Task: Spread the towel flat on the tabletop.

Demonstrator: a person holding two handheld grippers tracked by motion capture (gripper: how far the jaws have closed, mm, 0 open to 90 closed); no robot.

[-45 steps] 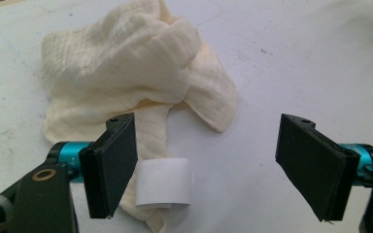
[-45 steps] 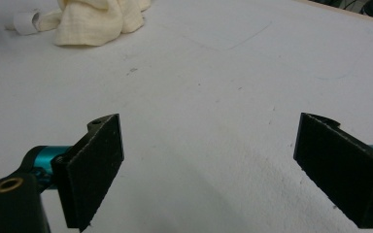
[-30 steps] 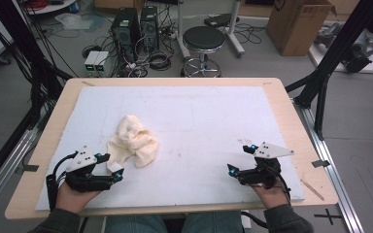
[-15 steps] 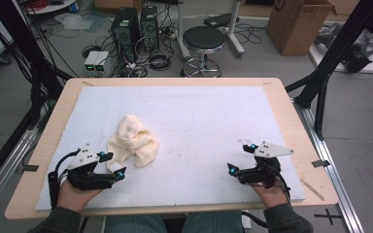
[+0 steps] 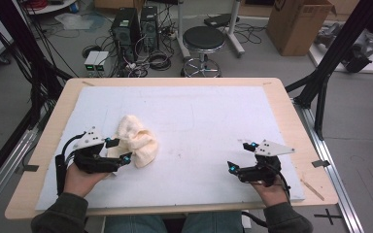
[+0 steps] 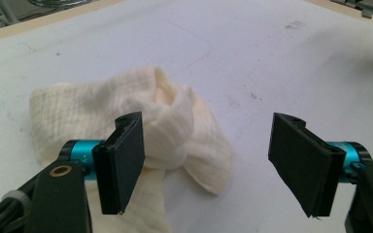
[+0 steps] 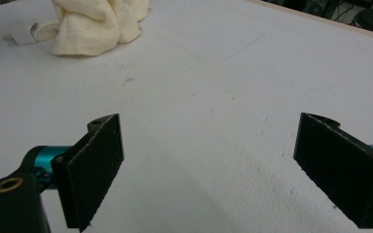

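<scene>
A crumpled cream cloth (image 5: 136, 140) lies left of centre on the white mat (image 5: 199, 121). My left gripper (image 5: 118, 149) is open and sits at the cloth's near left edge. In the left gripper view the cloth (image 6: 170, 116) lies just beyond the jaws, one jaw over its near fold, and my left gripper (image 6: 213, 165) holds nothing. My right gripper (image 5: 240, 156) is open over bare mat at the near right, far from the cloth. In the right gripper view the cloth (image 7: 97, 22) is far off at the upper left and my right gripper (image 7: 209, 170) is wide apart with nothing between.
The mat covers a wooden table (image 5: 281, 97) with bare wood along its edges. Behind the table stand a black stool (image 5: 203, 41), computer towers (image 5: 135, 24) with cables, and a cardboard box (image 5: 301, 24). Black frame legs (image 5: 320, 87) rise at the right.
My left gripper has moved forward and right to the cloth's edge. The right gripper has barely shifted.
</scene>
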